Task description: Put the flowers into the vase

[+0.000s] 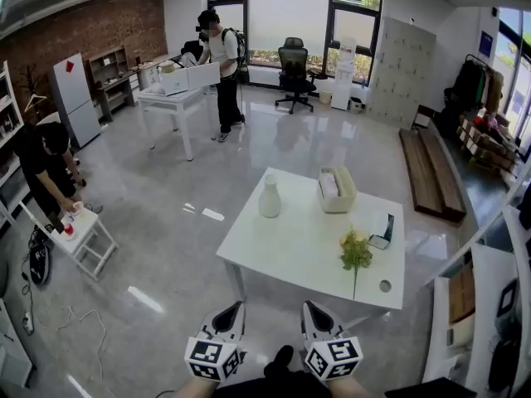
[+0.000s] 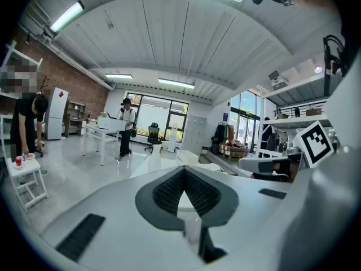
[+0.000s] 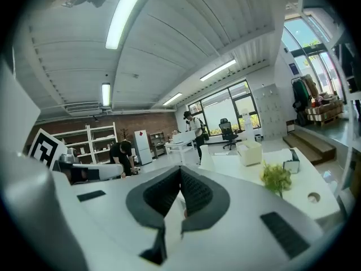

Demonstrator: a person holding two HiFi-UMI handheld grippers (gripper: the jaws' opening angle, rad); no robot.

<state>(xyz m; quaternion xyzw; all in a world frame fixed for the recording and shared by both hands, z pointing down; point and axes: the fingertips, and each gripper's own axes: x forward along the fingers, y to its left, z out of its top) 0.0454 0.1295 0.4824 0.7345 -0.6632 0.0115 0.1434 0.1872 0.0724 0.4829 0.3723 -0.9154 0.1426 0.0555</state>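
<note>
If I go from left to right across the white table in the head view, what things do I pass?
white vase → beige basket → yellow-green flowers → small box

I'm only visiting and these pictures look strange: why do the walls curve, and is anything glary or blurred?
Head view: the wide lens bows the room's edges, and lights glare off the glossy floor. Left gripper view: round black border; a mosaic patch hides a face. Right gripper view: the ceiling lamp is washed out.
</note>
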